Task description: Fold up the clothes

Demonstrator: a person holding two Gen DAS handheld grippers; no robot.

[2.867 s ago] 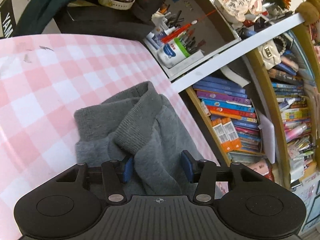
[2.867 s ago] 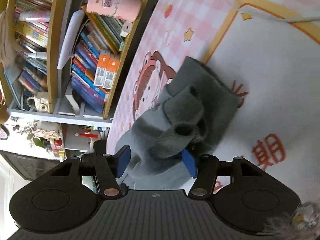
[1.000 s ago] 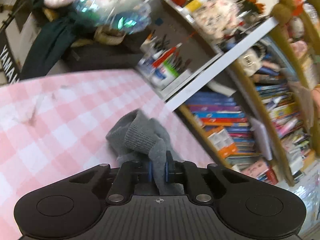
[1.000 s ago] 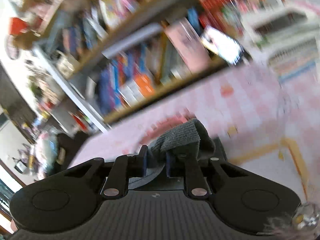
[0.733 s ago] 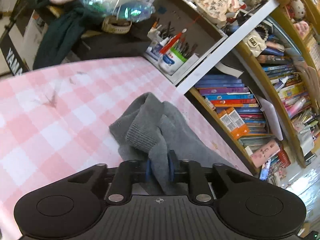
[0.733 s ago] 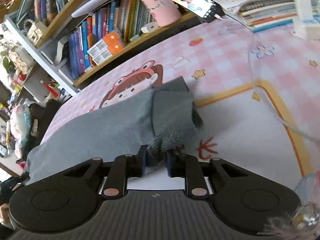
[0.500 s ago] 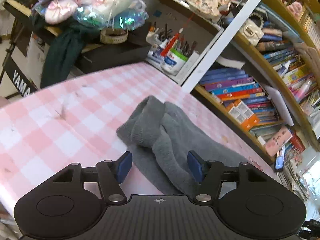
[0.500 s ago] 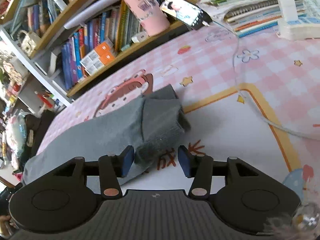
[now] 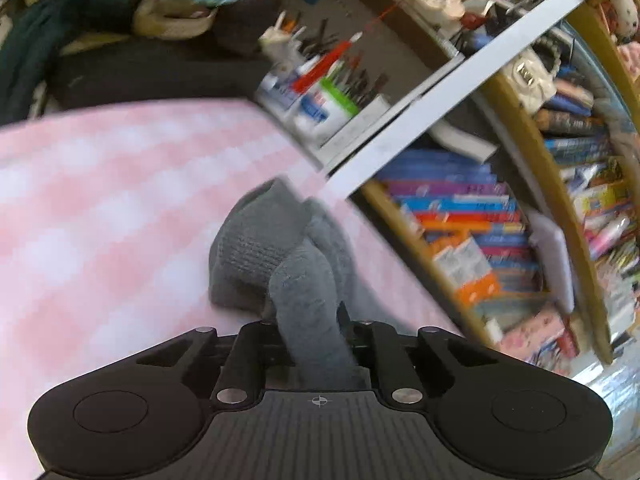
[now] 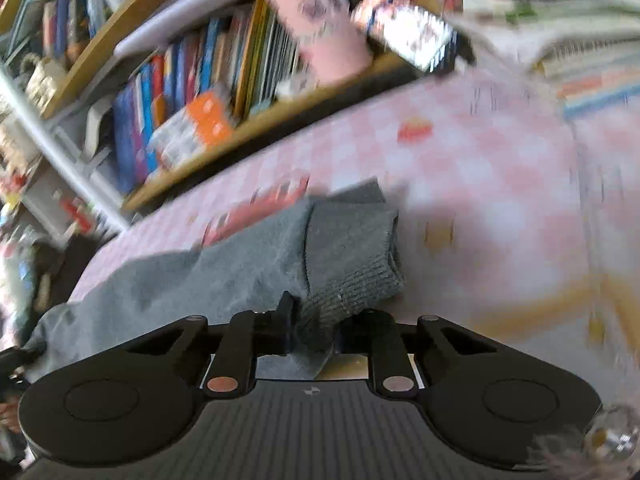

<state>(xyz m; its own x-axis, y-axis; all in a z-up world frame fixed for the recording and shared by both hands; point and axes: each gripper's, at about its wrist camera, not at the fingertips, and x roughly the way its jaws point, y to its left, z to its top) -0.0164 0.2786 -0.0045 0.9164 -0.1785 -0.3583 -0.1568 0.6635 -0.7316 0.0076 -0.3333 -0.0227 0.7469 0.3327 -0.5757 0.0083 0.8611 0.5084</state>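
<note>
Left gripper point(image 9: 310, 320) clenched on gray sweater point(image 9: 276, 256), ribbed cuff bunched before jaws. Right gripper point(image 10: 312, 330) also clenched on sweater point(image 10: 240, 264). Sweater lay on pink checked cloth point(image 9: 100, 200), near edge by bookshelf point(image 10: 192, 80). Both views blurred.

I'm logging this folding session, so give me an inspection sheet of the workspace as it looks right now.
Surface: pink checked tablecloth with cartoon prints.
Job's things: grey sweater, bunched, ribbed cuffs at both ends.
Clutter: phone and pink cup on the shelf edge; paper stack.
Grippers: left tongs shut on the sweater; right tongs shut on the sweater.
Cables: nothing seen; picture blurred.
Surroundings: bookshelf, pen holder.
</note>
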